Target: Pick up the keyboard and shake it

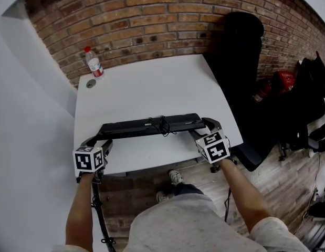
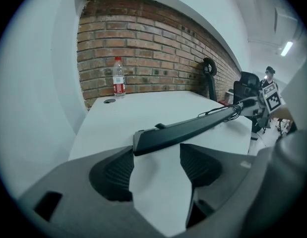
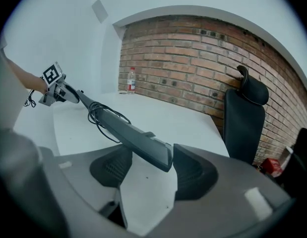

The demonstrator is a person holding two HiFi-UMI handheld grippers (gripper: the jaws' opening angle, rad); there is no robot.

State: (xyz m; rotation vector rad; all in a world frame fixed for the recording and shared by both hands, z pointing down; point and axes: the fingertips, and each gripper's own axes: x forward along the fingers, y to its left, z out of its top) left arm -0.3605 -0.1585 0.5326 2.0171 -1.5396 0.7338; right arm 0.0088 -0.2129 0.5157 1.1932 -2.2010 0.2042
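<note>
Head view: a slim black plastic keyboard (image 1: 130, 127) lay lengthwise across the near part of the white counter (image 1: 151, 83), close to its front edge, with its thin black cable (image 1: 163, 125) bunched in a loop on top near the middle. The left tongs (image 1: 102, 139) stood at its left end and the right tongs (image 1: 204, 126) at its right end. In the left gripper view the jaws were apart, the keyboard's end sitting at their tips beside one ribbed pad with clear space to the other. In the right gripper view the jaws were likewise apart, the other end close against one jaw tip, and neither pad could be seen pressing.

The keyboard looked light and stiff, so it should lift as one piece if both short ends are taken together. Its smooth plastic seemed likely to slip in a hard shake, so a deep, firm bite on each end looked wise. The loose cable would probably swing. A clear plastic water bottle with a red cap (image 1: 93, 63) stood well apart at the far corner
</note>
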